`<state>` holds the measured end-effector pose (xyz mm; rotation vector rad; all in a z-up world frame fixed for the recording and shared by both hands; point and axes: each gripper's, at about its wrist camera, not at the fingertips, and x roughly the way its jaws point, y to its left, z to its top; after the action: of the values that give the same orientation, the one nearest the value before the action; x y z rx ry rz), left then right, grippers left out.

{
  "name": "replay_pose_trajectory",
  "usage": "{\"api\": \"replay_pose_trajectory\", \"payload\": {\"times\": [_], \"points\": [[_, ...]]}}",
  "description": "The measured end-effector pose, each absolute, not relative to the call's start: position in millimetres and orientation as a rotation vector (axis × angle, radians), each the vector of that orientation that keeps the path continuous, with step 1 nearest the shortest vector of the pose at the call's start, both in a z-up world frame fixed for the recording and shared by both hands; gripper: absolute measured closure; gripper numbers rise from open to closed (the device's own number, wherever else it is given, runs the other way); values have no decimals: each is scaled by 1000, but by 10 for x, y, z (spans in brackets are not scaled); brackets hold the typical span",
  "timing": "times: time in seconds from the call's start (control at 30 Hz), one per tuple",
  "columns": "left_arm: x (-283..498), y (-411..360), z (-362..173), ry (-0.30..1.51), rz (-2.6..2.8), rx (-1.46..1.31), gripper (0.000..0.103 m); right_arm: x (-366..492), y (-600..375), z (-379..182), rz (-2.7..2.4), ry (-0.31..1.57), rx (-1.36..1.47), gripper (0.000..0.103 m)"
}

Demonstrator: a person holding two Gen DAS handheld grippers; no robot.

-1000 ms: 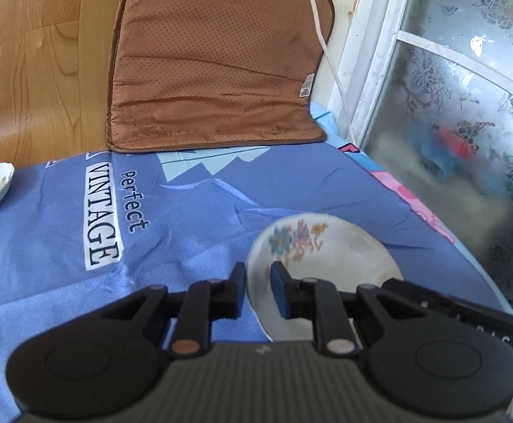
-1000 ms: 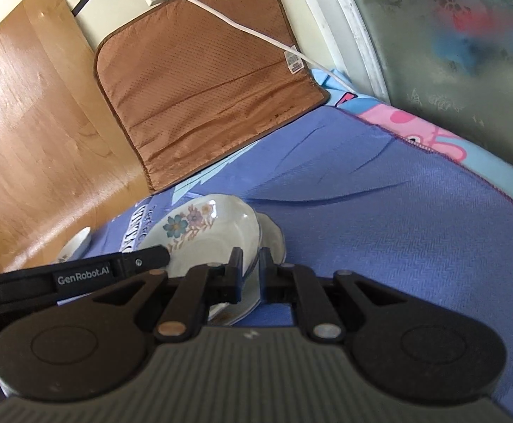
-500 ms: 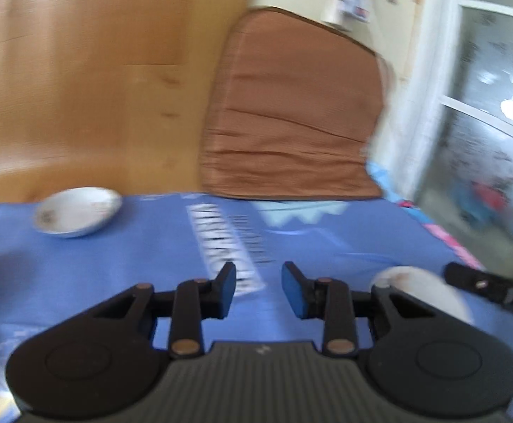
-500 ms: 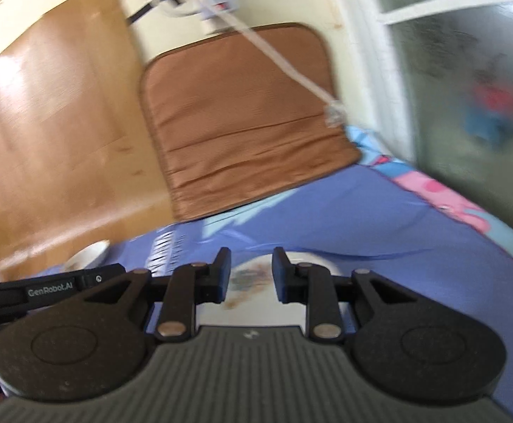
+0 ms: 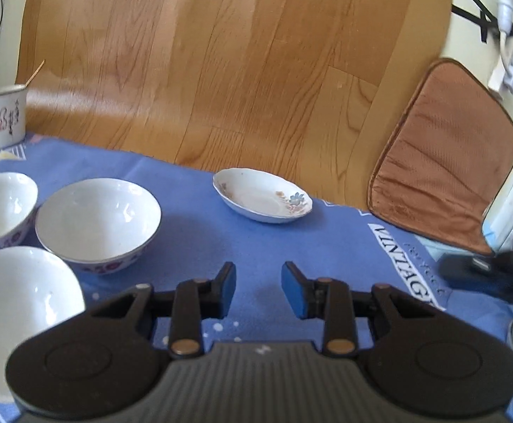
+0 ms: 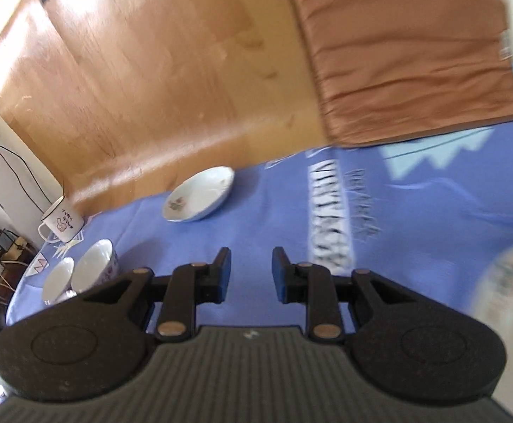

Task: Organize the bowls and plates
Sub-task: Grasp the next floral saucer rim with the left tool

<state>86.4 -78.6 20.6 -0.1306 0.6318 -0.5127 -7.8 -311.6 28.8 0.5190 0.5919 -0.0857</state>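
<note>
Blue printed cloth covered the counter, backed by a wood-grain panel, and a shallow floral plate sat alone near the cloth's far edge, with three white bowls clustered toward its left edge. Both the left tool and the right tool had just been opening and stood spread with nothing between their jaws. That plate looked light, stiff, glazed-slippery and breakable, best pinched at its raised rim.
</note>
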Motion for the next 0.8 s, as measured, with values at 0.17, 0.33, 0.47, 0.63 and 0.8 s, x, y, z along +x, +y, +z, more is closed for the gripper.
{"api": "replay_pose_trajectory", "payload": {"times": [0.17,0.33,0.47,0.63,0.8], "points": [[955,-693,144,680,-502,-176,73,657,-3114,236,-73,672,613,74],[993,-707,95,718,-497,-178,73,1146,-3135,130,-85,743,688,74],[995,-738,93,724,-490,-164,73,1451,-3086,62,-109,776,654,74],[997,-736,87,726,-476,-167,70,1727,-2980,-44,-93,834,583,88],[1006,-690,95,730,-471,-189,69,1521,-3012,20,-86,831,592,89]]}}
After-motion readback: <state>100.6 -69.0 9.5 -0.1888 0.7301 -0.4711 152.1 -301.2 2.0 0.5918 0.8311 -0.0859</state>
